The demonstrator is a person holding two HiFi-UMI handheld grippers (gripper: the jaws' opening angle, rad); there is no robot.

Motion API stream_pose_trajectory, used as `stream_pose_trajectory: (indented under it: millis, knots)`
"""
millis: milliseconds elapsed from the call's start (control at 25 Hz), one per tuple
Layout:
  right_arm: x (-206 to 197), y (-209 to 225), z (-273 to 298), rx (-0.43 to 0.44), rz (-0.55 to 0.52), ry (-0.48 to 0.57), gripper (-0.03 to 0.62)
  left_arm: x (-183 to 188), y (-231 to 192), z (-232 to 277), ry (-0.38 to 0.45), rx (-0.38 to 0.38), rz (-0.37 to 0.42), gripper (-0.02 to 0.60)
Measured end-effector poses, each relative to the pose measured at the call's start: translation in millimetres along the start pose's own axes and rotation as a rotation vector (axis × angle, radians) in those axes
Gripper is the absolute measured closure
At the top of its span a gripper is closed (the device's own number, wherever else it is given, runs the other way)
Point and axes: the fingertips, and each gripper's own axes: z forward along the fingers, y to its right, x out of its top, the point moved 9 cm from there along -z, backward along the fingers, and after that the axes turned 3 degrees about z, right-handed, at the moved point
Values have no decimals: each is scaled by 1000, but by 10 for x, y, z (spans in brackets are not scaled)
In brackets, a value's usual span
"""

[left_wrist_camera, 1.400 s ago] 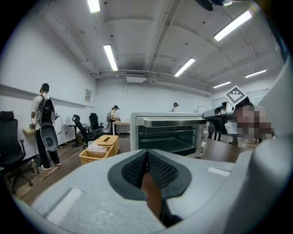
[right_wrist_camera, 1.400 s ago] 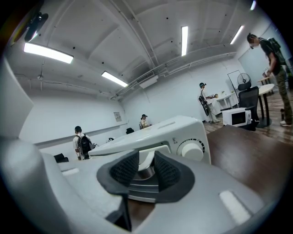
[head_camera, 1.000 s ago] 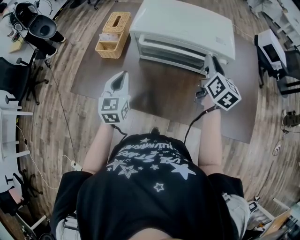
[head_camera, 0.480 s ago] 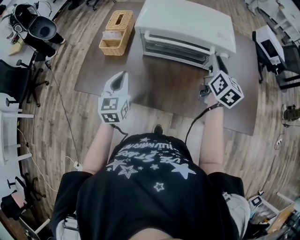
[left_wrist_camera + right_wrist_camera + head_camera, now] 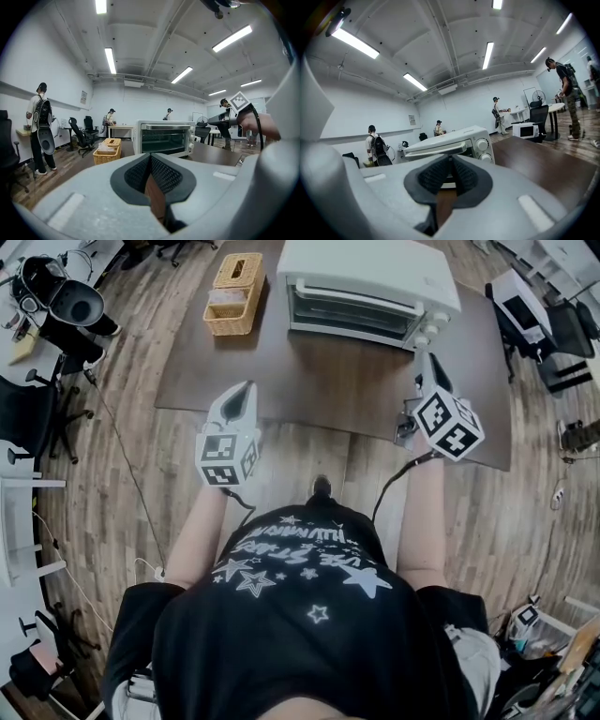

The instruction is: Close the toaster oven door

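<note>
Closest to me, the person holds both tools up over the near edge of the desk (image 5: 328,381), and neither is touching anything. The left tool (image 5: 247,390) has its pads pressed together with nothing caught between them. The right tool (image 5: 426,364) is closing; a thin slit is left between its pads, and that slit is empty too.

Across the dark desk top, well apart from both tools, the white toaster oven (image 5: 370,268) sits at the far edge with its front facing the person. Its door (image 5: 349,313) stands upright against the body and looks shut already, or very nearly.

If it needs another nudge, the place to press or hold is the handle bar (image 5: 354,293) along the door's top edge. I'd guess the door is stiff and light and swings easily on hinges at the bottom. The panel looks like glass, so it shouldn't be jabbed. The casing looks smooth and the oven seems light enough to skate backwards under a hard shove. The knobs (image 5: 427,331) to the right of the door are best avoided. A wicker basket (image 5: 232,294) sits beside the oven on its left.
</note>
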Motion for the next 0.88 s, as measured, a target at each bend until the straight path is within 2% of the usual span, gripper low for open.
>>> stream_pose_trajectory:
  millis: [40, 120, 560, 880]
  knots:
    - [-33, -43, -95, -5, -1, 3, 579, -22, -4, -87, 1, -5, 0, 571]
    - [-96, -128, -281, -11, -4, 5, 589, -62, -10, -267, 5, -14, -2, 571]
    - [-493, -714, -1276, -2, -28, -15, 591, -311, -91, -1281, -18, -66, -18, 571]
    - [-929, -951, -2023, -49, -20, -67, 591, -491, -54, -1874, -42, -143, -23, 571]
